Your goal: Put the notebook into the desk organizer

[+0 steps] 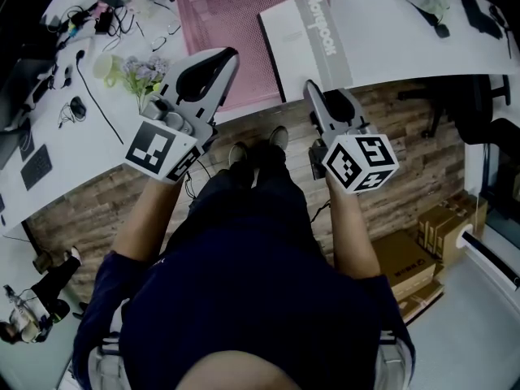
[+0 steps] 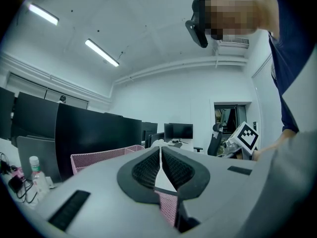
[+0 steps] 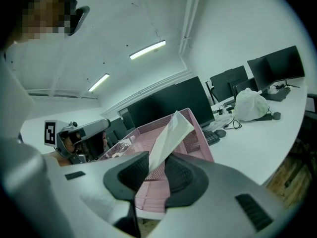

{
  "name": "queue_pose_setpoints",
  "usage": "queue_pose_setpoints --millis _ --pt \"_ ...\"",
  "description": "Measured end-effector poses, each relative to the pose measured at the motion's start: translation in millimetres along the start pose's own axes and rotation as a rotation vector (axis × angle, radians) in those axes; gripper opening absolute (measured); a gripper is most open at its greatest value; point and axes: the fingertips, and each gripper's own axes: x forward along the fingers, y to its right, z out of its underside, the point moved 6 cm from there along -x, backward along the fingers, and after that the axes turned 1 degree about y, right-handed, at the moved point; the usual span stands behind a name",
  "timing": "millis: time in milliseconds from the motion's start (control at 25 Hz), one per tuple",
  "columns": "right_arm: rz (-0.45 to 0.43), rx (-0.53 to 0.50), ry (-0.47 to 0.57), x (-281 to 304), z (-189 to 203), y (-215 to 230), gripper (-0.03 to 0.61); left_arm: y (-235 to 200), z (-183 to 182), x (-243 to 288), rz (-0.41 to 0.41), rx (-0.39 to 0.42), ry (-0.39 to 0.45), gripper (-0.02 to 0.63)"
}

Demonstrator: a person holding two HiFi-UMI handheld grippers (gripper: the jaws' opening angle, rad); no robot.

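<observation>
Right gripper (image 3: 157, 158) parted around the near edge of the notebook (image 3: 171, 130) — it looks stiff, light and slippery, propped on the pink mesh desk organizer (image 1: 236, 23) ahead. Pinch that edge squarely — left gripper (image 2: 161, 151) closed, empty.

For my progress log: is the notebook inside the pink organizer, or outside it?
Partly in: the notebook lies tilted across a side rim of the organizer, not flat inside.

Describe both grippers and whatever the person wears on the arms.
The left gripper and right gripper have smooth grey shells that taper to two jaws lined with black ribbed pads. Each carries a white cube printed with black square markers. The person wears a dark navy top with short sleeves.
</observation>
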Motion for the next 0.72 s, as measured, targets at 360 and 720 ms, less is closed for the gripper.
queue_pose_setpoints --millis 360,720 --pt "-0.018 0.027 -0.001 -3 7 -2 0.139 5 2 -4 0.0 0.0 0.0 0.038" --pt "-0.038 0.077 -0.011 -8 19 0 0.151 11 3 -10 -0.002 -0.001 -0.004 0.038"
